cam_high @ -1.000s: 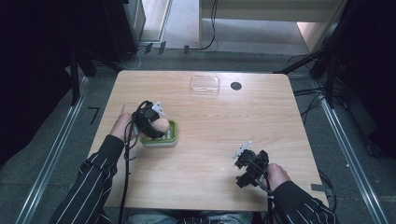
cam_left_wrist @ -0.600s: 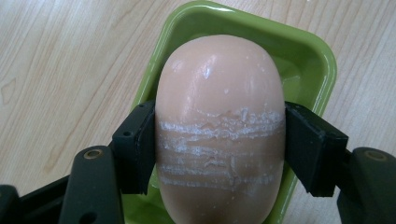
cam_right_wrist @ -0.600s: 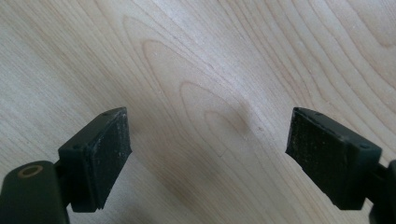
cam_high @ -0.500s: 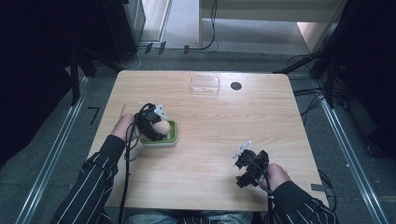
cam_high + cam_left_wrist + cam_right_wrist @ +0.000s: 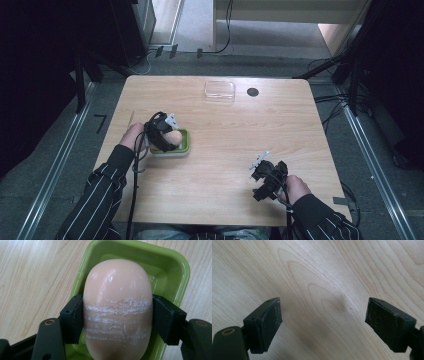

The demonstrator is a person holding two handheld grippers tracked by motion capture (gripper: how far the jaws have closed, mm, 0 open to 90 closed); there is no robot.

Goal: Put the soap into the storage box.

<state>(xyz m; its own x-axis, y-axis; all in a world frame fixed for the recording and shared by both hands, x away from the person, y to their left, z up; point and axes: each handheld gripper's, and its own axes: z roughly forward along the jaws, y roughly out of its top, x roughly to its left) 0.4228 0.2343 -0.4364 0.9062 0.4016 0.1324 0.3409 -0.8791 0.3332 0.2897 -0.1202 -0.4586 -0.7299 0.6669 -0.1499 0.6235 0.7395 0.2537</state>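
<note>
A peach-coloured oval soap bar (image 5: 117,307) with white scrape marks across its middle hangs just over a green dish (image 5: 172,267). My left gripper (image 5: 117,320) is shut on the soap, one pad on each of its sides. From above, that gripper (image 5: 165,135) sits over the green dish (image 5: 184,146) at the table's left, with the soap (image 5: 173,136) poking out. My right gripper (image 5: 323,322) is open, nothing between its pads, and faces bare wood. In the high view the right gripper (image 5: 265,175) rests near the front right of the table.
A clear plastic lid or tray (image 5: 219,91) lies at the back middle of the wooden table (image 5: 260,130), beside a round black cable hole (image 5: 252,92). Metal rails and cables run along the floor on both sides.
The left gripper with the soap has shifted only slightly over the green dish. The right gripper has kept still.
</note>
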